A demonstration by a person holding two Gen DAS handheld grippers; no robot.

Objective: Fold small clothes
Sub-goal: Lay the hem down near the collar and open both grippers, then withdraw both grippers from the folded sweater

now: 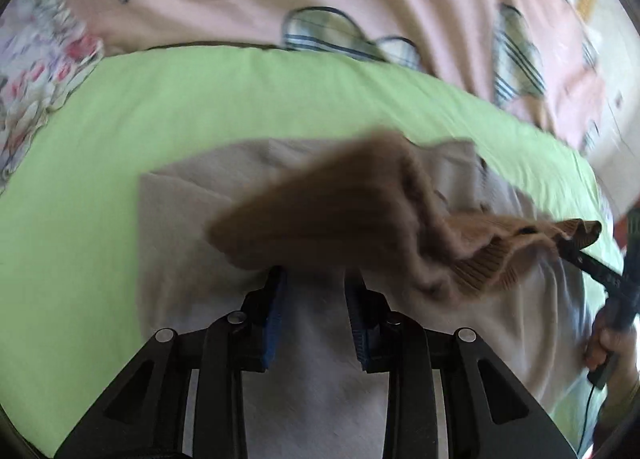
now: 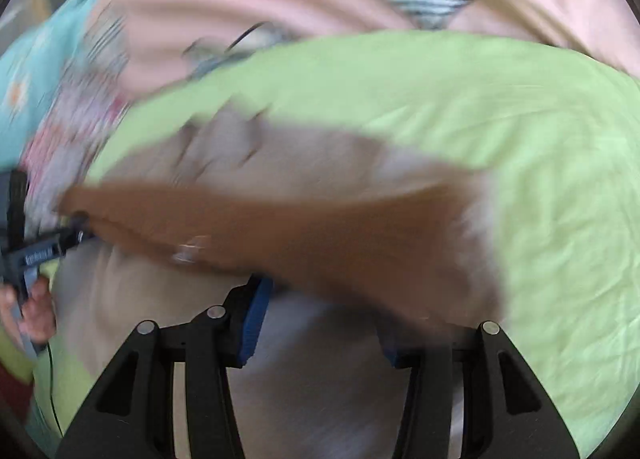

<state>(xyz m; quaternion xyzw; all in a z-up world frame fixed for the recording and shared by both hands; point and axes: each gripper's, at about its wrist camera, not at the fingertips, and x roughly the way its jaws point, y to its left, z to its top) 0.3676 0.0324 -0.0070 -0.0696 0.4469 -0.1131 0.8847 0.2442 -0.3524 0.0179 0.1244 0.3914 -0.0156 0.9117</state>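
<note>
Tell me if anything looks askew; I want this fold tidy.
Yes. The brown ribbed band of the beige garment is lifted and bunched rather than flat, stretched between the right gripper and the left gripper. The garment lies crumpled on the green sheet. Motion blur hides finer detail.

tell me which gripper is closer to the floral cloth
Left. The left gripper sits just below the floral cloth, at one end of the brown ribbed band; the right gripper is farther along it.
</note>
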